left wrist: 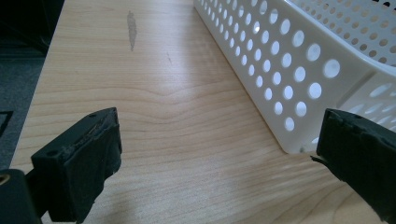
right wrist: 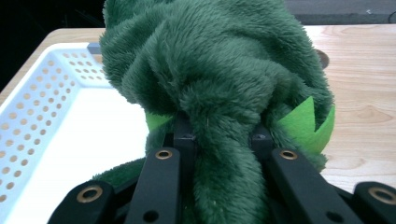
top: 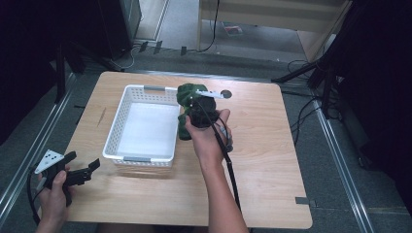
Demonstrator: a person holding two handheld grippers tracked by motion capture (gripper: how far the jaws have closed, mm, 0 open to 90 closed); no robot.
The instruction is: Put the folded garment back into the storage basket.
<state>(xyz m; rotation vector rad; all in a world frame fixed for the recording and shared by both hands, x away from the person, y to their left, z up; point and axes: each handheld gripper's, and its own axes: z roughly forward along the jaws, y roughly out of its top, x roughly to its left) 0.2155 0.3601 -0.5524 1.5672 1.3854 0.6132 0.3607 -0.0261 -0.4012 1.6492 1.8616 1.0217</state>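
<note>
The right gripper (top: 198, 108) is pinched on a fold of the green plush toy (right wrist: 210, 74), which is held just beside the right rim of the white basket (top: 127, 92), apparently to be dropped in. The pinch is best kept firm until the toy is carried fully over the basket's floor and lowered. The left gripper (top: 81, 167) is held spread wide off the basket's near left corner, over the table (left wrist: 154, 98)

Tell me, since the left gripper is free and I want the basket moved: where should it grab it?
Probably the basket's near-left rim, from above: the walls are thin and upright, so open jaws can straddle one. The left gripper sits open beside that corner. The far right rim is crowded by the green plush in the right gripper.
</note>
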